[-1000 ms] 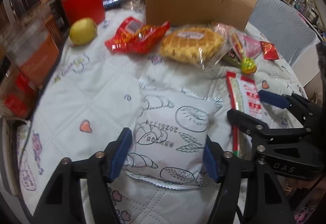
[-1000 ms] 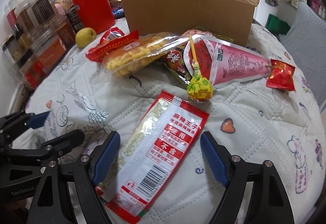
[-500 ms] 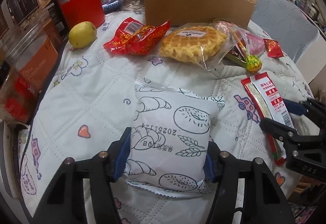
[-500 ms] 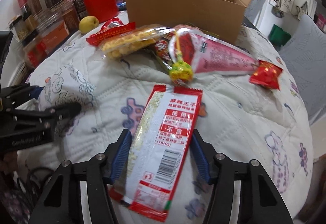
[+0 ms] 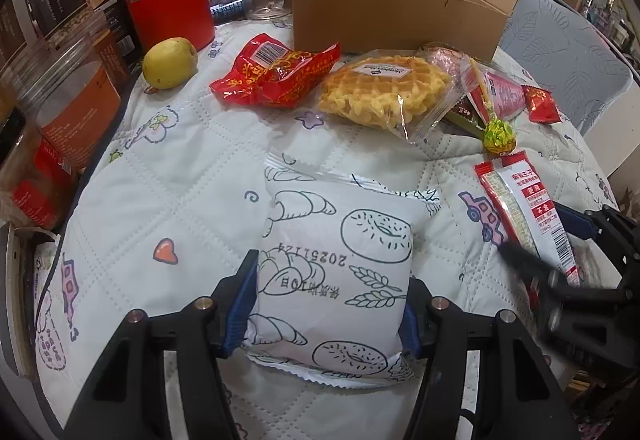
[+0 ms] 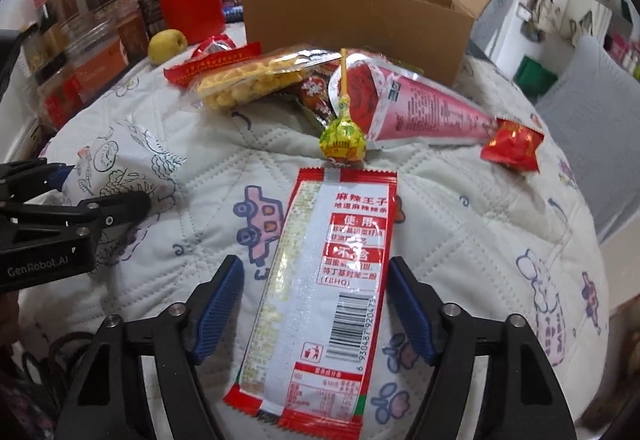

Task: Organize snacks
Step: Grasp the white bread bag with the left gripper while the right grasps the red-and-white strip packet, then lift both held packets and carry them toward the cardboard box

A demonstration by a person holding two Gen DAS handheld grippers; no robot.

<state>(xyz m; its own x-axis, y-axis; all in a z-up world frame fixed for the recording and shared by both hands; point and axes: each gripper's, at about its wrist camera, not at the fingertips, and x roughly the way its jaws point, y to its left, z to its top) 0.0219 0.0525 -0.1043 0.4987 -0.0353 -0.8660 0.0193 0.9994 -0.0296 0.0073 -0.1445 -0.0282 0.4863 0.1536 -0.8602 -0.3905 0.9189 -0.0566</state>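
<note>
Only right wrist shows red strip packet (image 6: 320, 280) seemingly ungripped.

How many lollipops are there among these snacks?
1. The yellow-green lollipop rests against the pink cone packet, beyond the red-and-white strip packet. More may hide inside the cardboard box.

My left gripper (image 5: 328, 304) points steeply down, its blue-padded fingers (image 5: 240, 300) pressed against both sides of what it holds. My right gripper (image 6: 314, 304) tilts down alike; its fingers (image 6: 218, 304) have just been closing, a narrow gap showing at the left pad.
</note>
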